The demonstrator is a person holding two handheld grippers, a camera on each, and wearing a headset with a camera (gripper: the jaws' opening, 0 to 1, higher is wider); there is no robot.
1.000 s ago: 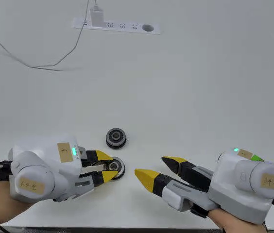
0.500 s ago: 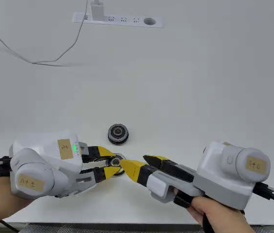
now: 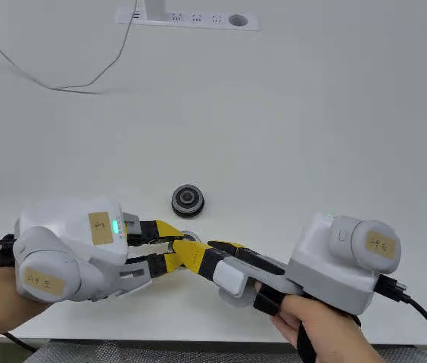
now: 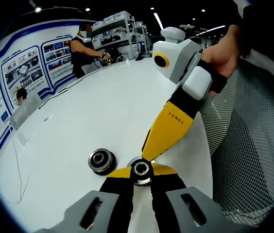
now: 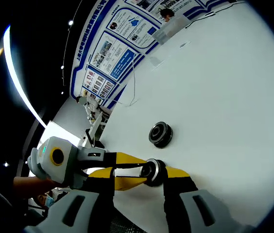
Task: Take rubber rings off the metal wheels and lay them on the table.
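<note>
- Head view, lower left: your left claw [image 3: 169,246] is clamped on a wheel [image 3: 191,237], low in the frame near the front edge of the white table [image 3: 312,136].
- Head view, lower right: your right claw [image 3: 204,250] reaches in toward the left, and its yellow tips meet the same wheel.
- Head view, centre: a second wheel [image 3: 188,200], a dark ring around a metal hub, sits alone on the table just above the claws.
- Head view, top: a power strip [image 3: 191,17] and a cable [image 3: 47,78] lie far from the work.
- Left gripper view, bottom centre: the left claw [image 4: 141,171] has both yellow tips tight against the wheel [image 4: 141,167].
- Left gripper view, centre right: one yellow jaw of the right claw [image 4: 151,150] slants down from the upper right, its tip on the wheel's upper edge.
- Left gripper view, left of centre: the second wheel [image 4: 101,161] lies apart on the table [image 4: 103,97]; a mesh surface [image 4: 253,145] is at the right.
- Right gripper view, bottom centre: the right claw [image 5: 151,178] has a tip on each side of the wheel [image 5: 152,172], close against it; you cannot tell whether it is squeezing.
- Right gripper view, left: the left claw [image 5: 139,167] comes in and holds that wheel.
- Right gripper view, centre: the second wheel [image 5: 160,134] sits apart, above the held one, on the table [image 5: 224,73].
</note>
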